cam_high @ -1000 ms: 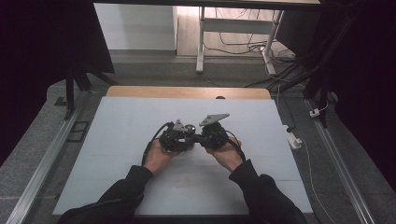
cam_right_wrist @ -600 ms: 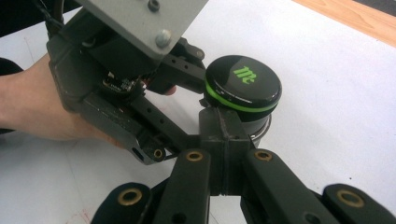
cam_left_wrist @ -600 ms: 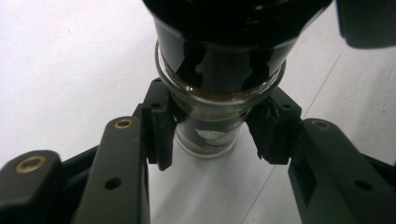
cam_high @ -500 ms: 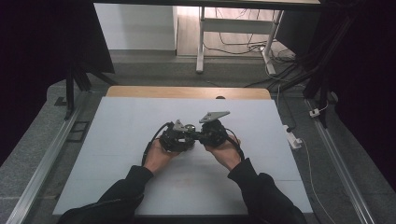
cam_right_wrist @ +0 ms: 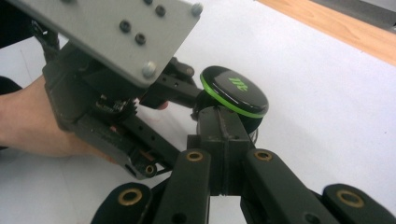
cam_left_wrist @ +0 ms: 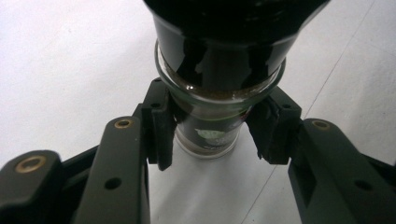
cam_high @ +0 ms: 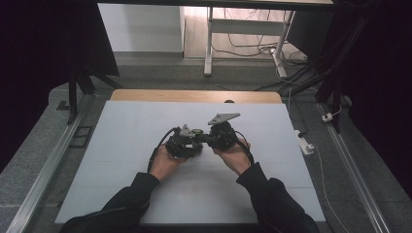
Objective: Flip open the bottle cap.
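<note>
Left hand-held gripper point(cam_left_wrist: 210, 140) clamps jar point(cam_left_wrist: 210, 126), axis upright, lid point(cam_right_wrist: 234, 91) up.

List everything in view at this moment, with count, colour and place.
jar: 1, clear glass with dark contents and a small label, mid-table, clamped at the neck between the left tongs' jaws
lid: 1, black with a green rim and green logo, on top of the jar, by the right tongs' tips
table: 1, white top with a wooden strip along the far edge
stand: 1, white frame, on the floor beyond the table
cables: several, dark, on the floor behind the table
left tongs: 1, black, shut on the jar
right tongs: 1, black, jaws together beside the lid
hands: 2, dark sleeves, holding the tongs mid-table
</note>
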### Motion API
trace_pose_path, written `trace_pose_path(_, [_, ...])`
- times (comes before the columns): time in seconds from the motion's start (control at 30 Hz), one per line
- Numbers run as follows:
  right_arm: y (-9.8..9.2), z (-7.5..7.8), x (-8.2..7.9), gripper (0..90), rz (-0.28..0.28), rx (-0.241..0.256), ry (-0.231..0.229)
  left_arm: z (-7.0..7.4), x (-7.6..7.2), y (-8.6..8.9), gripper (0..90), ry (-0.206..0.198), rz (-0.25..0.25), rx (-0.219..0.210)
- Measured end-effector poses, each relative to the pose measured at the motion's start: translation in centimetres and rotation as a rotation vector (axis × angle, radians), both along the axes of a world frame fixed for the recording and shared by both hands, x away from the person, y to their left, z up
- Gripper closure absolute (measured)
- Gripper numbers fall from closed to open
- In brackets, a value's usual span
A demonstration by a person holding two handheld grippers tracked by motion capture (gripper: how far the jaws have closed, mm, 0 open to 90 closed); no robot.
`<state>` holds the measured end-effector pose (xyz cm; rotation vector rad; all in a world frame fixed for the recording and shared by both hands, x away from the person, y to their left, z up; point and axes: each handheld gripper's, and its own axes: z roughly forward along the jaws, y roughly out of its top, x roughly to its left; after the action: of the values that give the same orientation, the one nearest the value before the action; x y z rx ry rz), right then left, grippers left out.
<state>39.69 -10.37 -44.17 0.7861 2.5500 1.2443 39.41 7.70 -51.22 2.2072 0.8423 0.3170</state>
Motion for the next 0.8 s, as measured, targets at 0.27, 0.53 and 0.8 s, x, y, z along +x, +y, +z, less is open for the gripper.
trace_pose_path(0.27, [0.1,0.2,0.5,89.2,-0.011,-0.002,-0.014,0.0,0.0,0.0,53.7,0.001,-0.002,0.002])
trace_pose_path(0.53, [0.1,0.5,1.2,89.2,-0.022,0.009,-0.017,0.0,0.0,-0.1,53.7,-0.003,0.001,0.0])
trace_pose_path(0.8, [0.2,0.6,2.1,89.2,-0.045,0.019,-0.018,0.0,0.0,-0.1,53.7,-0.003,0.002,0.005])
